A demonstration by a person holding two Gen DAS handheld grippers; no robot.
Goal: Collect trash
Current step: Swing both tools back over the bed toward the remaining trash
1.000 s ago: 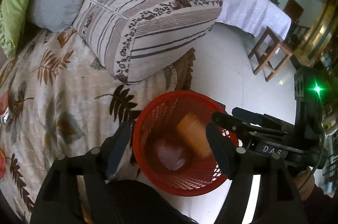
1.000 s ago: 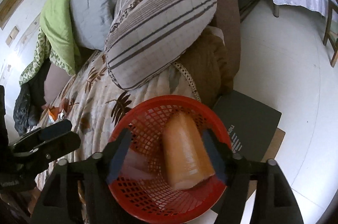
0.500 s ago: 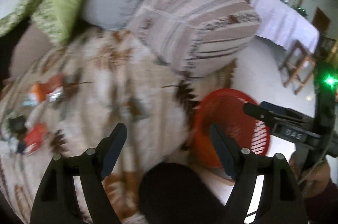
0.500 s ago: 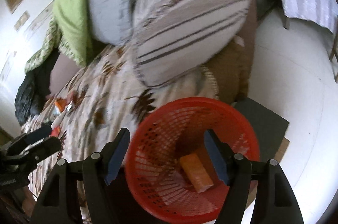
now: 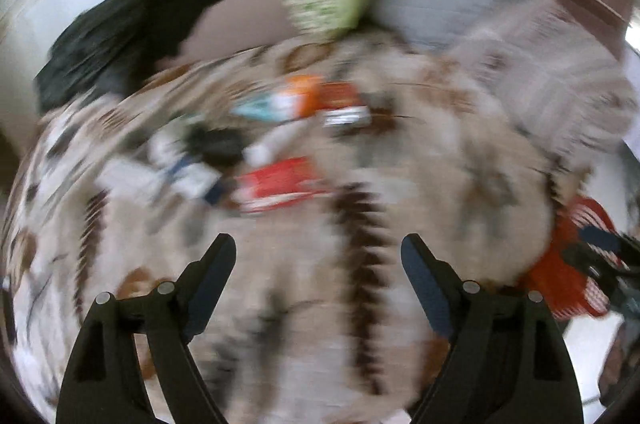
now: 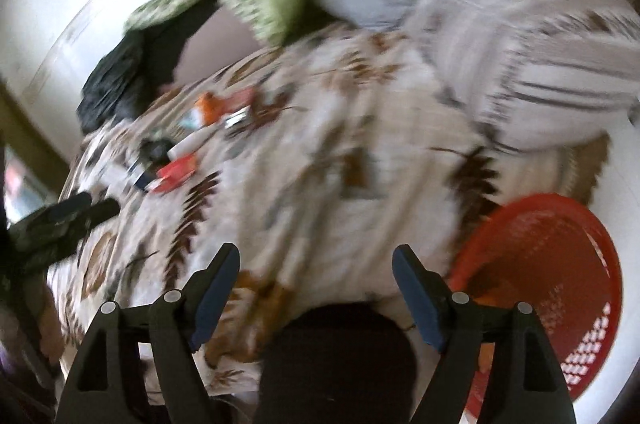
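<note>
Tongs: left tongs (image 5: 318, 266) and right tongs (image 6: 316, 264) spread, empty.
Trash: wrappers (image 5: 280, 183) on bed (image 5: 440, 151), left of basket (image 6: 560, 264); probably light, crinkly; pinch an edge.

bare leaf-print bedspread (image 5: 304, 312) lay ahead, trash cluster (image 5: 276, 151) beyond it, pillows (image 6: 520, 63) crowded right, red basket (image 6: 552, 288) stood off the bed edge

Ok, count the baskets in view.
1: the red basket sits at the sofa's right end, lower right in the right wrist view, at the far right edge in the left. Blur could hide others.
</note>
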